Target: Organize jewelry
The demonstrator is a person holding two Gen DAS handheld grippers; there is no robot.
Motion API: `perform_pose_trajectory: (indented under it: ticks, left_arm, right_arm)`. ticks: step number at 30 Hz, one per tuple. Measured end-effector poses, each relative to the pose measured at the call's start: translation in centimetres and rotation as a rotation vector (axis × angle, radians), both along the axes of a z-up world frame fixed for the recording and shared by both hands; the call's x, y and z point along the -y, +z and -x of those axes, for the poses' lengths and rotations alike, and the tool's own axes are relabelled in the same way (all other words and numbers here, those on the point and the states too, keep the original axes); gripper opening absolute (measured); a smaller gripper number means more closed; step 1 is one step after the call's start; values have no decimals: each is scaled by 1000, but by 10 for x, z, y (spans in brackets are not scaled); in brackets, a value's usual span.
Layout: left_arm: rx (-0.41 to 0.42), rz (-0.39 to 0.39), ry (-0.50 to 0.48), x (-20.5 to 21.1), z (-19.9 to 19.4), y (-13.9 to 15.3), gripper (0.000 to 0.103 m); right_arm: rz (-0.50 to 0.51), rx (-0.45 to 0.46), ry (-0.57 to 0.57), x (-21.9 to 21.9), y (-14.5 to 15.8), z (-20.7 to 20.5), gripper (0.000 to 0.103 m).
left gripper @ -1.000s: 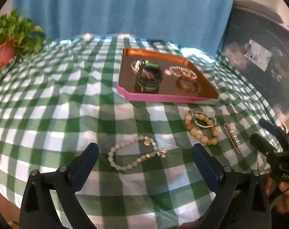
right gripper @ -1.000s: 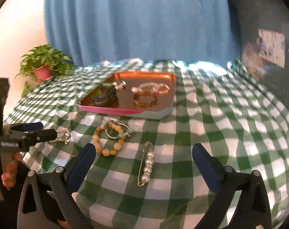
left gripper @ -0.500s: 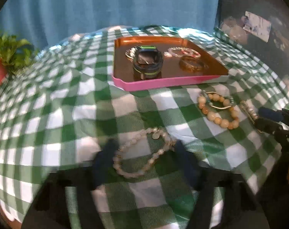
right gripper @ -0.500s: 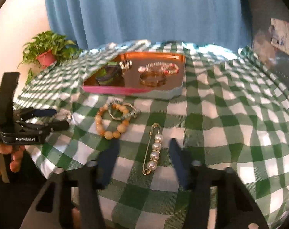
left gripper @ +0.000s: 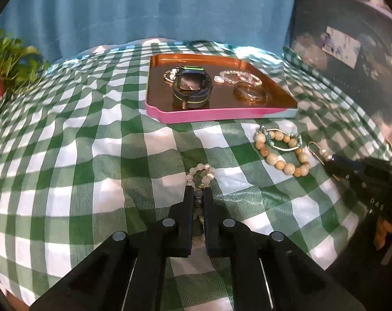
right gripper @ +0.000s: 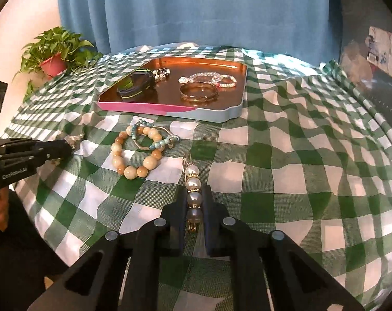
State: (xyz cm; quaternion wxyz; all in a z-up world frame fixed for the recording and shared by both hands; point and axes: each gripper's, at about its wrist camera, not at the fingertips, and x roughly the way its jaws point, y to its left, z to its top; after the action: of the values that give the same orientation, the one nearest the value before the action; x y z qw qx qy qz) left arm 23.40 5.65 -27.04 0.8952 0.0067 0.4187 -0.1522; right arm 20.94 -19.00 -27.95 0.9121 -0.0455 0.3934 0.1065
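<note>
My left gripper [left gripper: 198, 194] is shut on a pale bead bracelet [left gripper: 201, 175] lying on the green checked cloth. My right gripper [right gripper: 194, 194] is shut on a pearl safety-pin brooch [right gripper: 192, 181] on the cloth. A bracelet of large peach beads [right gripper: 133, 153] with a small blue-bead bangle lies between them; it also shows in the left wrist view [left gripper: 281, 153]. The pink-rimmed copper tray [left gripper: 221, 111] behind holds a dark watch [left gripper: 192, 88], a gold bangle [left gripper: 250, 93] and bead bracelets [left gripper: 240, 76].
A potted plant [right gripper: 53, 57] stands at the far left of the table. A blue curtain [right gripper: 196, 7] hangs behind. A dark cabinet [left gripper: 351, 51] stands to the right. The table edge runs close below both grippers.
Both grippers have come down and forward and closed from wide open: the left onto the pale bead bracelet, the right onto the pearl brooch.
</note>
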Motion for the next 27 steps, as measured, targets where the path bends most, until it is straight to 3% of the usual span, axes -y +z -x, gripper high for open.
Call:
perform_pose_trajectory:
  ticks: [3,6,9,15,27]
  left_arm:
    - [13,-45,-5,7,0,0,8]
    - [-14,-34,0,7,-5,2,6]
    - [-55,-5,18,7,-8,5,6]
    - [-61,69,30,17,2,27,6]
    - [67,134,-85,46,0,116,6]
  right_arm:
    - [22,9,-3,-3,0,0,10]
    - [14,4,1,-1,0,0,10]
    - [-3,-3,4,1,1,-1,10]
    - [-38,28,20,3,12,11,10]
    - [-257,71,11,40,69,24,10]
